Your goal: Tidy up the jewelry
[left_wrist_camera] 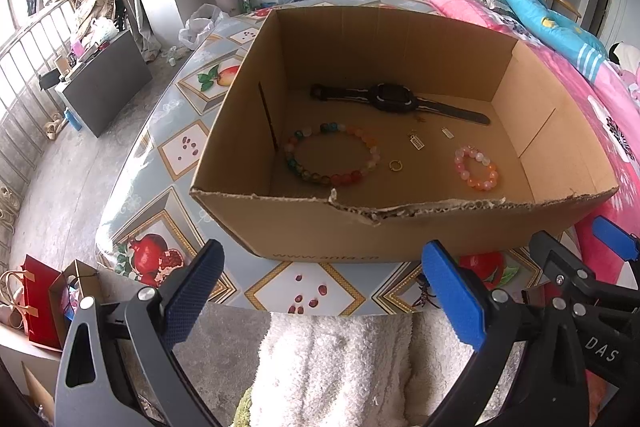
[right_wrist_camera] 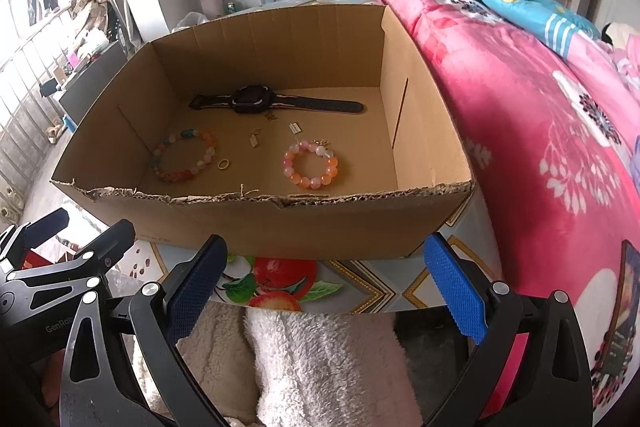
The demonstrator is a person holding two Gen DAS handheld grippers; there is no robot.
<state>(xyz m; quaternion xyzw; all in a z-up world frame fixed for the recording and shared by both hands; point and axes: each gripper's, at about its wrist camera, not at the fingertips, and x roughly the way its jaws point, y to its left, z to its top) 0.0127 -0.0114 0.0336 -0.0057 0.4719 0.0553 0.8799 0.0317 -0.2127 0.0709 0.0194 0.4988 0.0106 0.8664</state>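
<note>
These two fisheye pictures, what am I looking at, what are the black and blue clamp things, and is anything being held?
Each picture comes from a camera mounted on a hand-held tool, looking forward along its two blue-padded fingers. One shows the left tool, the other the right tool; a person holds one in each hand. Both are open and hold nothing. Ahead, on a fruit-patterned table, stands an open cardboard box. Inside lie a black watch, a large multicoloured bead bracelet, a smaller pink-orange bracelet, a gold ring and a few tiny charms.

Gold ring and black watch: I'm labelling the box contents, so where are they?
Gold ring (left_wrist_camera: 395, 165), left wrist view, on its band.
Black watch (right_wrist_camera: 252, 99), right wrist view, on its face.
</note>
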